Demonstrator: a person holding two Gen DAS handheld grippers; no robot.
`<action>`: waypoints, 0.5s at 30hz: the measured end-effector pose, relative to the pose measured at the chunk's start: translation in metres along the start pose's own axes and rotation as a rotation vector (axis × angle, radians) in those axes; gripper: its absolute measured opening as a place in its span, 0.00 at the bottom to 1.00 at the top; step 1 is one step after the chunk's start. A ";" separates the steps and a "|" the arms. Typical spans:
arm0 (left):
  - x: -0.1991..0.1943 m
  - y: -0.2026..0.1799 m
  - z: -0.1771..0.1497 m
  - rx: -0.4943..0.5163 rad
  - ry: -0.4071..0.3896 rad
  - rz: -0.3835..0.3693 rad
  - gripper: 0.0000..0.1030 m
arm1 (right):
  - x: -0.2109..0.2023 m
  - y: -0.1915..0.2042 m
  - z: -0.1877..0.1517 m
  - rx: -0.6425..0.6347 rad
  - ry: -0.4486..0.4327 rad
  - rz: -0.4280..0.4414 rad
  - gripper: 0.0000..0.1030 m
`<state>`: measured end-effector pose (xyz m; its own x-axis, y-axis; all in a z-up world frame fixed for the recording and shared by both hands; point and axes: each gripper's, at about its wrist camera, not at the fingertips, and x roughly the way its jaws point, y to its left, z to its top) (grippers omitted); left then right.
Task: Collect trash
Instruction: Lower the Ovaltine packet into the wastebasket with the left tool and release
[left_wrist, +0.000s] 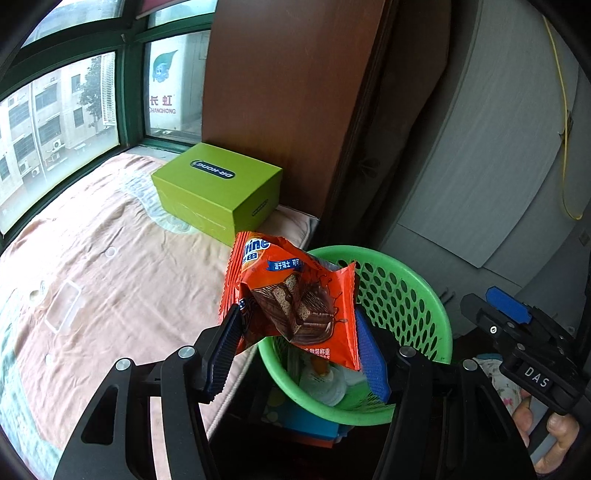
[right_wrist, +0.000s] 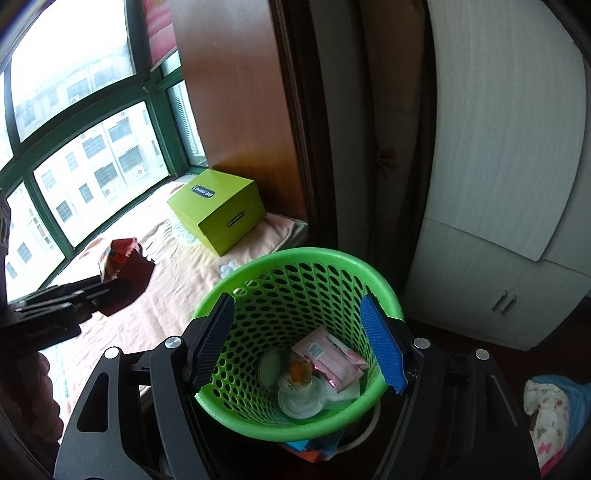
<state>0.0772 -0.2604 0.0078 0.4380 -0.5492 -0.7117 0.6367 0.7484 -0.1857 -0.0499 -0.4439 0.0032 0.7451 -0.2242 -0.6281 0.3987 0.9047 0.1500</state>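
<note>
Left wrist view: left gripper (left_wrist: 295, 347) pinches a crumpled orange snack wrapper (left_wrist: 295, 295) between its blue ribbed pads, holding it over the near rim of the round green perforated plastic basket (left_wrist: 406, 295). Right wrist view: right gripper (right_wrist: 297, 341) has its jaws spread wide, holding nothing, poised over the basket, where a pink packet (right_wrist: 328, 356) and clear jelly cups (right_wrist: 297, 397) lie at the bottom. Farther back, a lime-green cardboard box (left_wrist: 218, 188) sits on the peach quilted bed cover (left_wrist: 110, 258) by the window.

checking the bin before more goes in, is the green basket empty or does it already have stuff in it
Not empty. The green basket already holds a pink packet and clear plastic cups at its bottom, well below the rim.
</note>
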 end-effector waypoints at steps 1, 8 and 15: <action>0.002 -0.002 0.000 0.002 0.005 -0.003 0.56 | -0.001 -0.002 0.000 0.004 -0.002 -0.002 0.69; 0.017 -0.019 0.000 0.023 0.028 -0.024 0.57 | -0.007 -0.010 0.000 0.025 -0.020 -0.013 0.70; 0.030 -0.035 -0.002 0.045 0.056 -0.045 0.60 | -0.009 -0.016 -0.001 0.043 -0.029 -0.015 0.71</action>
<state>0.0669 -0.3027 -0.0084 0.3726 -0.5597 -0.7402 0.6836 0.7050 -0.1889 -0.0638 -0.4563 0.0061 0.7539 -0.2490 -0.6080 0.4324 0.8848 0.1738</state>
